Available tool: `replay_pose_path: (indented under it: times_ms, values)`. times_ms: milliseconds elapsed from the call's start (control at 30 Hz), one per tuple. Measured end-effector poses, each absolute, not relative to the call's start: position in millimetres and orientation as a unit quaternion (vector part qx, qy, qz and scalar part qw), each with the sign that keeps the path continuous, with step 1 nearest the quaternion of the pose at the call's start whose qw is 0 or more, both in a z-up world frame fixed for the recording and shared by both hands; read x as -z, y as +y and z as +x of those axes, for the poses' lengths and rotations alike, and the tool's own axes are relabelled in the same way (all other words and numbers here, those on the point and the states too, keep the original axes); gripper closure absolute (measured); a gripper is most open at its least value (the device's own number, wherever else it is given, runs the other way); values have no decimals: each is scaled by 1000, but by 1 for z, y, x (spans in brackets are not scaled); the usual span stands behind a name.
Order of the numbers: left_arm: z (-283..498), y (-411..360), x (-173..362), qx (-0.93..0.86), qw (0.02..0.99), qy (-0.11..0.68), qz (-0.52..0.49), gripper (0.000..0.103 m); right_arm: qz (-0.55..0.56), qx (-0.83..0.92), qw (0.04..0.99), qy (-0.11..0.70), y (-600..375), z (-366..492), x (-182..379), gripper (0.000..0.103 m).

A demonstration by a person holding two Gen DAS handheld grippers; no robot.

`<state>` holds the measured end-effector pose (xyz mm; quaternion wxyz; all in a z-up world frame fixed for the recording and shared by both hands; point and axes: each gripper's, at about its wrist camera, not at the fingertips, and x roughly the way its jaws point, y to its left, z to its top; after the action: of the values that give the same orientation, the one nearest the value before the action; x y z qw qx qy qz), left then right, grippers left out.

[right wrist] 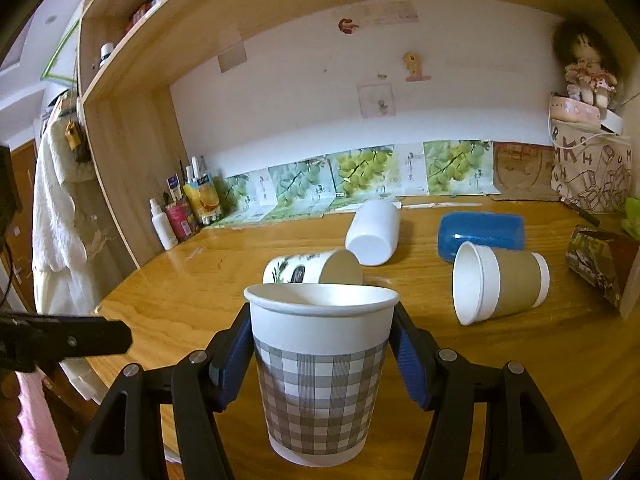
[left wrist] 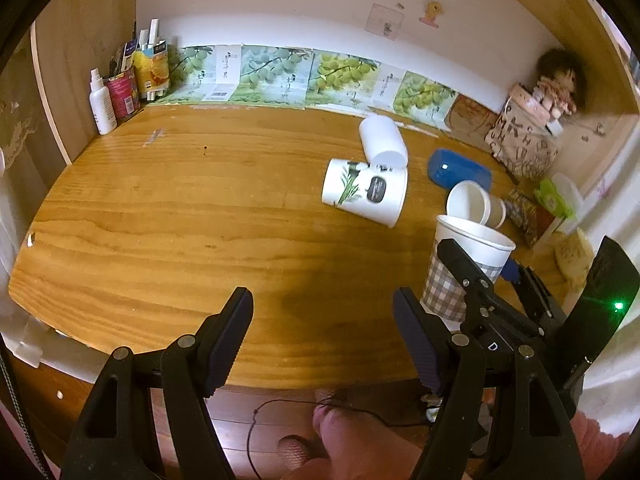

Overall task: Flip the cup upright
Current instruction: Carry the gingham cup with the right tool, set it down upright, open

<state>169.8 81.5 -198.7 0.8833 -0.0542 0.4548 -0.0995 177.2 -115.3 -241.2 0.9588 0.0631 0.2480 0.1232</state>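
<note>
Between the right gripper's (right wrist: 320, 344) closed fingers — checked cup (right wrist: 318, 376), upright, rim up — left gripper (left wrist: 322, 336) open, apart.

In the left view, the right gripper (left wrist: 476, 280) covers part of the checked cup (left wrist: 460, 276), hiding its base. In the right view, the checked cup (right wrist: 320, 376) hides the mouth of the leaf-printed cup (right wrist: 308, 270). Print on the grape posters (right wrist: 360, 176) is too small to read.
</note>
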Motion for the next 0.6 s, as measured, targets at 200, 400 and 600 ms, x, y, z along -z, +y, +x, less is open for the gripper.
replay_pose_path:
  times_ms: [200, 400, 600]
  values:
    - [163, 82, 204, 99, 884, 455, -44, 27, 50, -117, 965, 229, -112, 165, 254, 38]
    - [161, 82, 206, 100, 885, 452, -41, 27, 27, -97, 975, 199, -108, 159, 265, 37]
    - [158, 83, 209, 95, 885, 454, -40, 27, -8, -67, 984, 167, -102, 157, 273, 37]
